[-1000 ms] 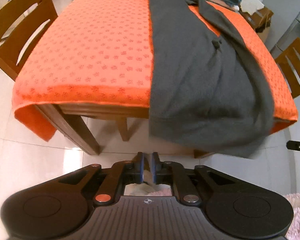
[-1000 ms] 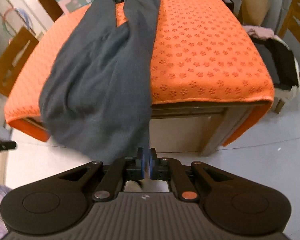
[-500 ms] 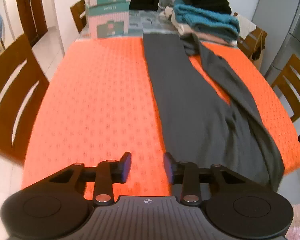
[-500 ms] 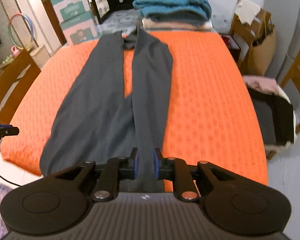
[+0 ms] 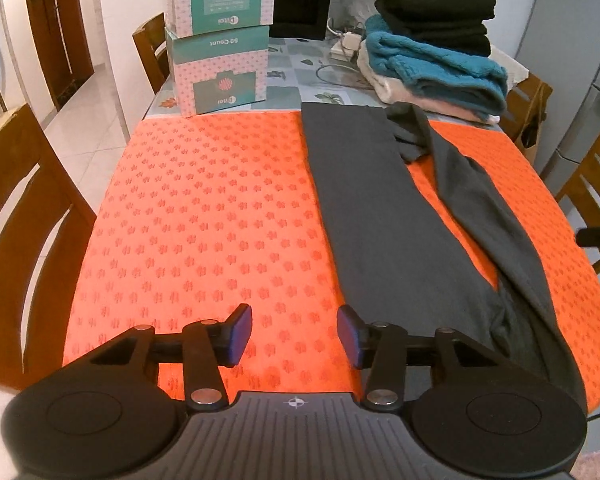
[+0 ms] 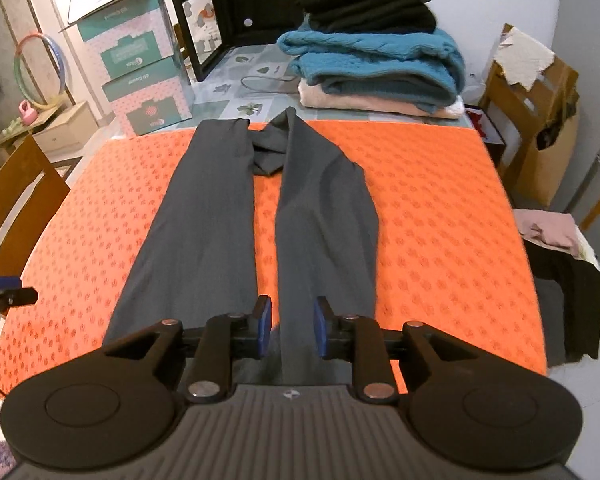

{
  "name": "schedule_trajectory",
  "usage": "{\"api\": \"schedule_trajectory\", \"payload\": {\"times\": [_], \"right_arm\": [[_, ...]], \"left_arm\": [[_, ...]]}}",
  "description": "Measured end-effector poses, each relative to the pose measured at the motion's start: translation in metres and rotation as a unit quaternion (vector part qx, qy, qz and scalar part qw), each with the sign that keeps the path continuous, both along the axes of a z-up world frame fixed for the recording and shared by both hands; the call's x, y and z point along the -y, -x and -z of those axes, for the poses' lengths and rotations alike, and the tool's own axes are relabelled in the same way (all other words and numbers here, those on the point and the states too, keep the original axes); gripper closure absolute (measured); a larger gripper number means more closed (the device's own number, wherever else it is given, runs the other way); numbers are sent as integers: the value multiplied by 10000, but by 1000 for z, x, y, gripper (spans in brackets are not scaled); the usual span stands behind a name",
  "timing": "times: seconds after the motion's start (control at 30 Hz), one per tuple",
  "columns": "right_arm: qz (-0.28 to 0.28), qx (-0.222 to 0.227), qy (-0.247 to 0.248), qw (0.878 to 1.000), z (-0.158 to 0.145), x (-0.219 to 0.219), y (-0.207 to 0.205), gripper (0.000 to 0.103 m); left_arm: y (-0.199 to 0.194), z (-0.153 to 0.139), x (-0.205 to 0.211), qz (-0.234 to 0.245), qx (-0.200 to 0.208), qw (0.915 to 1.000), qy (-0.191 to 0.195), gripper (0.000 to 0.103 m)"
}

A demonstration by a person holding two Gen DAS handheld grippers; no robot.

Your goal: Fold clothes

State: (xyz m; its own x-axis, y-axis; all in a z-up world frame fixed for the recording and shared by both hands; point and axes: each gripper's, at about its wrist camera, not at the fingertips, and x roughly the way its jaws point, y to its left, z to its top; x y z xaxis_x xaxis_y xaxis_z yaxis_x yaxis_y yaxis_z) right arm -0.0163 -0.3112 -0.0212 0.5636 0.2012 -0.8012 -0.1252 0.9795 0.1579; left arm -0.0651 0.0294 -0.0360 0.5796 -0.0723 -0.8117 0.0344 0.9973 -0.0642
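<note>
Both claws, left claw (image 5: 294, 334) and right claw (image 6: 290, 326), are opening, released above the grey trousers (image 6: 204, 216) near the orange cloth's (image 5: 204, 216) edge.

The near end of the long dark grey trousers (image 6: 316, 240) vanishes behind my right gripper (image 6: 288, 326), whose jaws are opening; whether its pads touch the cloth I cannot tell. In the left view, the trousers' waist end drops past the orange flower-patterned table cover's (image 5: 204, 220) edge, out of sight. The brown wooden chair (image 5: 16, 216) is cut by the frame.
</note>
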Motion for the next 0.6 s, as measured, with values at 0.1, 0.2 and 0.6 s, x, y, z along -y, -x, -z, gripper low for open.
{"api": "schedule_trajectory", "payload": {"times": [0.1, 0.2, 0.6], "right_arm": [[-154, -16, -48, 9999, 6, -6, -27, 77], [-313, -28, -65, 9995, 11, -12, -58, 76], [-547, -133, -29, 9984, 57, -32, -206, 64]], "left_arm": [[-10, 2, 2, -50, -20, 10000, -37, 49], [-22, 2, 4, -172, -44, 9998, -8, 47], [-80, 21, 17, -551, -362, 9978, 105, 45]]}}
